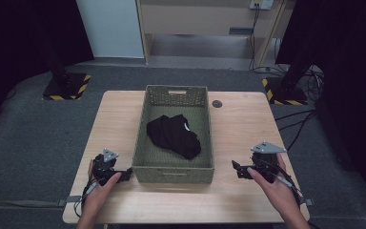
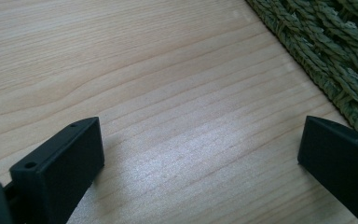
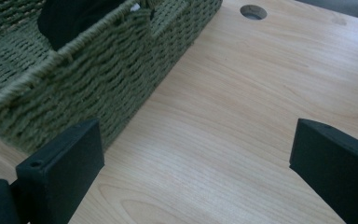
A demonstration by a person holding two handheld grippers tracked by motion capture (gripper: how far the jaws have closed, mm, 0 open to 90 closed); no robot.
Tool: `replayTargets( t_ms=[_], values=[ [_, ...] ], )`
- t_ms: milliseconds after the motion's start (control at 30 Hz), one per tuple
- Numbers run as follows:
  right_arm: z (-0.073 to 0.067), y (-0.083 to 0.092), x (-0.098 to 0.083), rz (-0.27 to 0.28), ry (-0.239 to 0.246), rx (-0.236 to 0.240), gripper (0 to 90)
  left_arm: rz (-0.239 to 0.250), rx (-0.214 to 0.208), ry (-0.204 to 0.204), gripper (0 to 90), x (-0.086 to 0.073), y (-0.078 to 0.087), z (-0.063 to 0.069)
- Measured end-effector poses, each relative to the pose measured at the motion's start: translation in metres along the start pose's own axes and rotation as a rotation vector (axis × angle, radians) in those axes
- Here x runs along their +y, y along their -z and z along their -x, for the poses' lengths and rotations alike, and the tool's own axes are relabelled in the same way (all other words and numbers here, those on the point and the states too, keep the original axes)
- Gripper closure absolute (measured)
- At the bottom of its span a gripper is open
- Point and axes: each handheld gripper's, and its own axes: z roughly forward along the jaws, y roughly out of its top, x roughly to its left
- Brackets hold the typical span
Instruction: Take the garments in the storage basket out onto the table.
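Note:
A green woven basket (image 1: pixel 146 125) stands in the middle of the wooden table (image 1: pixel 240 129), with a crumpled black garment (image 1: pixel 174 135) lying inside it. My left gripper (image 1: pixel 125 173) rests on the table just left of the basket's near corner, open, with bare wood between its jaws (image 2: pixel 200 154). My right gripper (image 1: pixel 236 169) sits right of the basket, open as well, nothing between its jaws (image 3: pixel 196 158). The basket wall (image 3: pixel 98 79) rises at the left of the right gripper view, the black garment (image 3: pixel 70 16) showing over its rim. The basket's weave (image 2: pixel 335 51) fills the top right corner of the left gripper view.
A round cable hole (image 1: pixel 217 103) lies in the table behind the basket's right side, seen too as a hole (image 3: pixel 253 11) in the right gripper view. Black stand bases with yellow hazard stripes (image 1: pixel 66 86) sit on the floor beyond the table.

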Motion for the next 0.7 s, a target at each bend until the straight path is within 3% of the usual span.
replayTargets(
  t_ms=[700],
  values=[
    [-0.014,0.01,0.042,0.026,0.002,0.03,2.8,0.0,0.0,0.0,0.0,0.0,0.0,0.0]
  ],
)
